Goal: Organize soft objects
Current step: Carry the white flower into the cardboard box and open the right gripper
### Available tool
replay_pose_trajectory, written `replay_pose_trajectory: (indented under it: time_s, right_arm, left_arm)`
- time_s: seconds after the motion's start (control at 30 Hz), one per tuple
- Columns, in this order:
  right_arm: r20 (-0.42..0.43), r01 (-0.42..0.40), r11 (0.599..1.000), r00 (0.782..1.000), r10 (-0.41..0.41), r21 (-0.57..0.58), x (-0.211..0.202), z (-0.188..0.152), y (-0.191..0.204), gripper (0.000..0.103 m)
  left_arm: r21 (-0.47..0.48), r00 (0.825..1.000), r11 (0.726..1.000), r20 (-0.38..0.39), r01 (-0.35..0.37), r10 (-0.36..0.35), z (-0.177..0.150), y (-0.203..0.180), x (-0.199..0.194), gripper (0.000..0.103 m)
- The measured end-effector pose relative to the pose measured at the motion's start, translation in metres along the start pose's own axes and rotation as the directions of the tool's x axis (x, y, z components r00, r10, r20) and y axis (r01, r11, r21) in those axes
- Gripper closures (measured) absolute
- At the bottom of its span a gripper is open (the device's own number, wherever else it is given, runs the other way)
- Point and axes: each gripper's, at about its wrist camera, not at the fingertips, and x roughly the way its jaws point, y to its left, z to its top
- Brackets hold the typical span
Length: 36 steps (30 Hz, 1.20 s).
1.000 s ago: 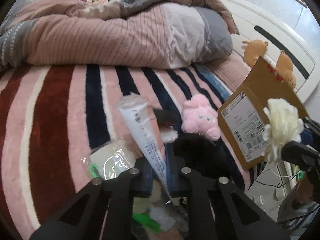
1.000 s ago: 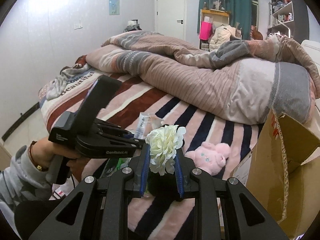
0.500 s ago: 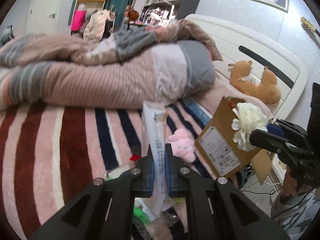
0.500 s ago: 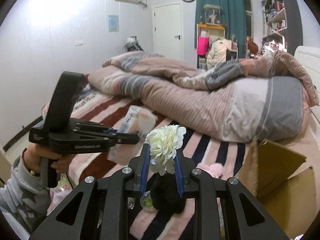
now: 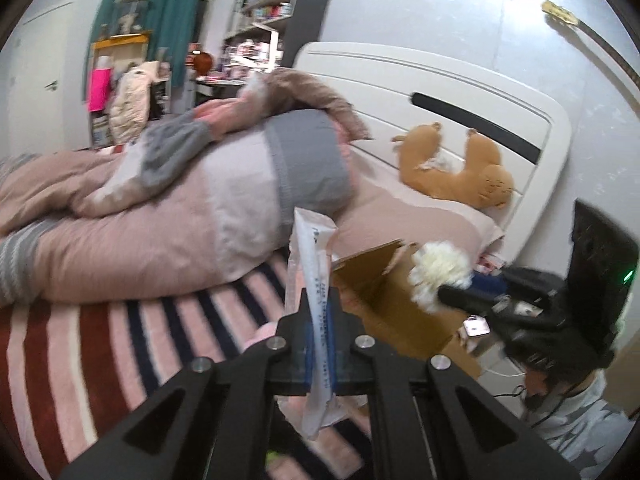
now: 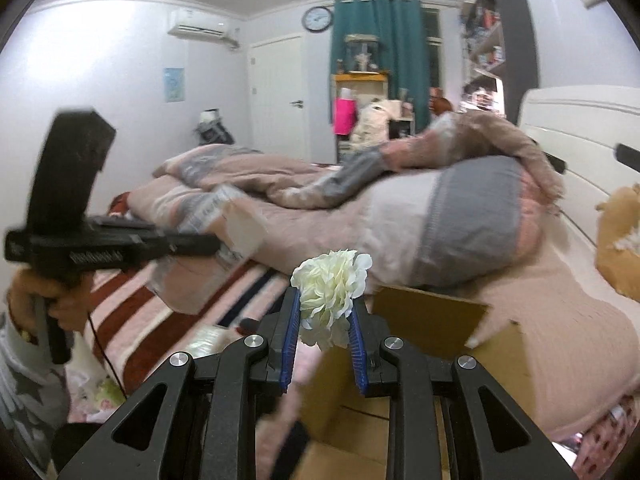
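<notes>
**Both grippers loaded above the box**

We held our left gripper [image 5: 320, 334] clamped tight on a long clear plastic packet with pink contents [image 5: 314, 276], raised over the striped bed blanket [image 5: 100, 344]. Our right gripper [image 6: 325, 334] pinched a cream fabric flower [image 6: 330, 286] above the open brown cardboard box [image 6: 432, 320].

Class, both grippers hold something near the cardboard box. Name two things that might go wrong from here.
1. The right gripper pinches only the white flower's lower petals; it might slip out short of the cardboard box.
2. The left gripper holds the plastic packet at its middle; its floppy top may catch the box flap.
</notes>
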Motion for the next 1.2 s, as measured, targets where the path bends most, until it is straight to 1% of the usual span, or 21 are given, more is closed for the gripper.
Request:
replay_pose_trajectory:
  time_s: [0.17, 0.27, 0.33, 0.37, 0.43, 0.5, 0.57, 0.63, 0.8, 0.83, 0.9, 0.93, 0.97, 1.03, 1.2]
  right_arm:
    - [-0.081, 0.058, 0.998, 0.995, -0.056, 0.023, 0.008, -0.020, -0.034, 0.084]
    - [-0.127, 0.093, 0.996, 0.988, -0.091, 0.011, 0.018, -0.035, -0.044, 0.082]
    - [-0.163, 0.101, 0.995, 0.982, -0.098, 0.006, 0.027, -0.044, -0.049, 0.081]
    - [-0.175, 0.100, 0.995, 0.980, -0.097, 0.008, 0.031, -0.047, -0.051, 0.078]
    - [-0.192, 0.097, 0.995, 0.977, -0.093, 0.012, 0.036, -0.054, -0.056, 0.073]
    - [-0.196, 0.103, 0.995, 0.976, -0.099, 0.013, 0.039, -0.057, -0.059, 0.063]
    - [-0.196, 0.105, 0.994, 0.975, -0.101, 0.012, 0.039, -0.059, -0.061, 0.063]
    - [-0.195, 0.092, 0.996, 0.977, -0.086, 0.021, 0.039, -0.060, -0.063, 0.063]
    - [-0.192, 0.082, 0.996, 0.978, -0.076, 0.025, 0.038, -0.061, -0.063, 0.061]
    - [-0.193, 0.080, 0.996, 0.978, -0.073, 0.026, 0.039, -0.059, -0.064, 0.061]
    - [-0.193, 0.075, 0.997, 0.979, -0.068, 0.027, 0.039, -0.059, -0.063, 0.059]
    - [-0.193, 0.074, 0.997, 0.979, -0.067, 0.027, 0.040, -0.058, -0.063, 0.058]
    - [-0.192, 0.074, 0.997, 0.979, -0.068, 0.026, 0.040, -0.057, -0.063, 0.055]
    - [-0.190, 0.075, 0.997, 0.979, -0.069, 0.021, 0.039, -0.055, -0.060, 0.053]
    - [-0.189, 0.072, 0.997, 0.980, -0.069, 0.007, 0.037, -0.050, -0.053, 0.052]
  left_arm:
    - [0.057, 0.996, 0.996, -0.058, 0.075, -0.071, 0.029, -0.045, 0.035, 0.100]
    - [0.064, 0.989, 0.992, -0.112, 0.104, -0.097, 0.037, -0.064, 0.060, 0.100]
    - [0.053, 0.982, 0.991, -0.147, 0.124, -0.115, 0.041, -0.071, 0.078, 0.100]
    - [0.048, 0.980, 0.991, -0.162, 0.128, -0.118, 0.042, -0.074, 0.086, 0.100]
    - [0.050, 0.975, 0.991, -0.194, 0.121, -0.109, 0.042, -0.078, 0.102, 0.100]
    - [0.052, 0.970, 0.993, -0.225, 0.110, -0.095, 0.037, -0.081, 0.114, 0.100]
    - [0.062, 0.963, 0.993, -0.256, 0.099, -0.080, 0.033, -0.083, 0.125, 0.099]
    - [0.073, 0.956, 0.993, -0.284, 0.092, -0.067, 0.027, -0.084, 0.130, 0.099]
    - [0.117, 0.955, 0.993, -0.297, 0.031, 0.005, 0.020, -0.083, 0.134, 0.097]
    - [0.118, 0.954, 0.993, -0.298, 0.029, 0.007, 0.020, -0.082, 0.133, 0.094]
    - [0.124, 0.957, 0.992, -0.289, 0.020, 0.017, 0.020, -0.081, 0.130, 0.075]
    - [0.127, 0.961, 0.992, -0.276, 0.009, 0.026, 0.020, -0.080, 0.127, 0.052]
    - [0.132, 0.967, 0.991, -0.251, -0.008, 0.041, 0.021, -0.079, 0.122, 0.041]
    - [0.145, 0.972, 0.989, -0.227, -0.024, 0.057, 0.022, -0.077, 0.114, 0.041]
    - [0.132, 0.982, 0.991, -0.182, -0.031, 0.055, 0.023, -0.066, 0.091, 0.040]
